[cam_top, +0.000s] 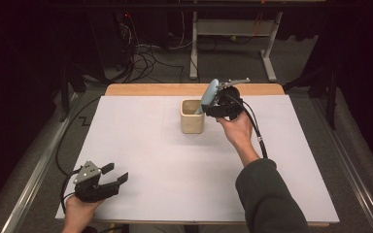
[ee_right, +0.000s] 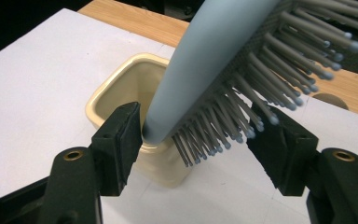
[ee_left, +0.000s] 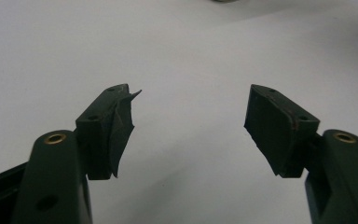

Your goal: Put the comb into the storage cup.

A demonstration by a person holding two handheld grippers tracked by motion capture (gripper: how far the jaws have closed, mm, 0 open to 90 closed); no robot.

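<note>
- My right gripper hangs over the far middle of the counter, just beside a cream square cup, on its right in the high view
- A pale blue hairbrush stands slanted with its handle end down in the cup; its head leans up and away over the cup's rim
- In the right gripper view my right gripper has its jaws spread on either side of the brush, at the point where the bristles begin
- The left-hand jaw in that view sits right against the smooth back of the brush; I cannot tell whether it truly touches
- The other jaw stands among the tips of the grey bristles, not pressing the brush body
- So the jaws are parted around the brush rather than pinching it, and the brush rests on the cup's rim
- My left gripper rests at the near left corner of the counter, well apart from the cup
- In the left gripper view its jaws are spread wide with only the white counter surface between them
- A strip of wood edge borders the far side of the white counter top
</note>
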